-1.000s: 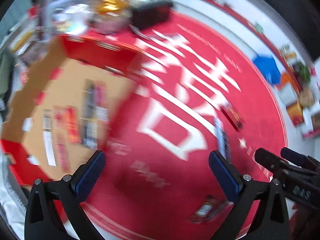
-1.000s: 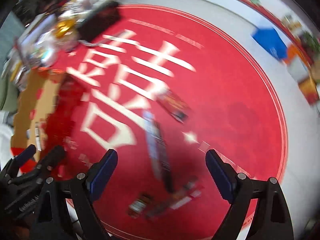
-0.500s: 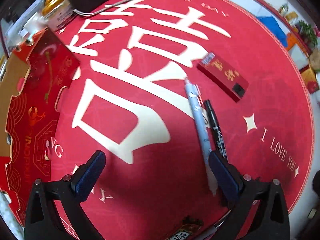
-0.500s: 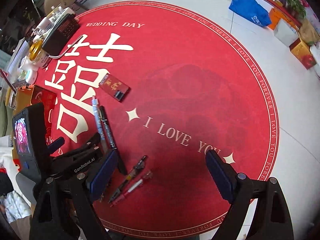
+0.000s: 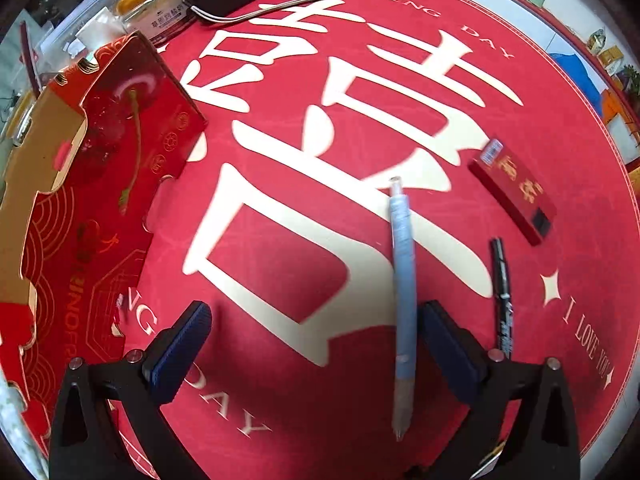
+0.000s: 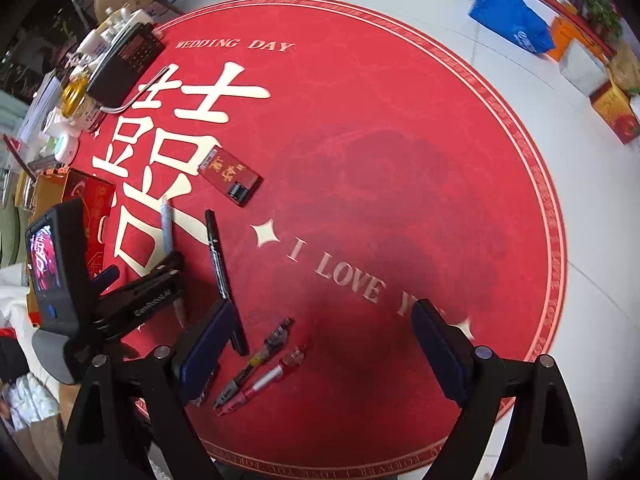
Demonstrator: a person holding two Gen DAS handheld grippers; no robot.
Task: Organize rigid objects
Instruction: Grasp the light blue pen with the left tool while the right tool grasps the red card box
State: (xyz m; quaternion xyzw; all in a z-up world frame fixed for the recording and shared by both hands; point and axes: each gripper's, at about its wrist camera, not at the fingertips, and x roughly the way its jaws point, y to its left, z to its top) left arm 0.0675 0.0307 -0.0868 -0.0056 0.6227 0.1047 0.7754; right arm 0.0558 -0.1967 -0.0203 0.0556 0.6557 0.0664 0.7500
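On the round red rug (image 5: 320, 240) lie a light blue pen (image 5: 402, 292), a black marker (image 5: 502, 304) and a flat red box (image 5: 512, 192). My left gripper (image 5: 314, 344) hangs open low over the rug, and the blue pen lies just inside its right finger (image 5: 448, 356), untouched. In the right wrist view, my right gripper (image 6: 322, 344) stands open above a black-and-yellow pen (image 6: 256, 360) and a red pen (image 6: 272, 376). The black marker (image 6: 222, 264) runs under its left finger. The left gripper (image 6: 142, 266) shows at the left, over the blue pen (image 6: 166, 224).
An open red cardboard box (image 5: 100, 200) stands at the rug's left edge. A black radio (image 6: 132, 60) and a gold-lidded jar (image 6: 76, 96) sit at the far left. A blue bag (image 6: 512, 20) and cartons (image 6: 612, 108) lie on the white floor beyond.
Both grippers came down closer to the rug. The left one swung from over the cardboard box to the blue pen. The right one shifted toward the pens at the near edge. Jaws stayed wide.
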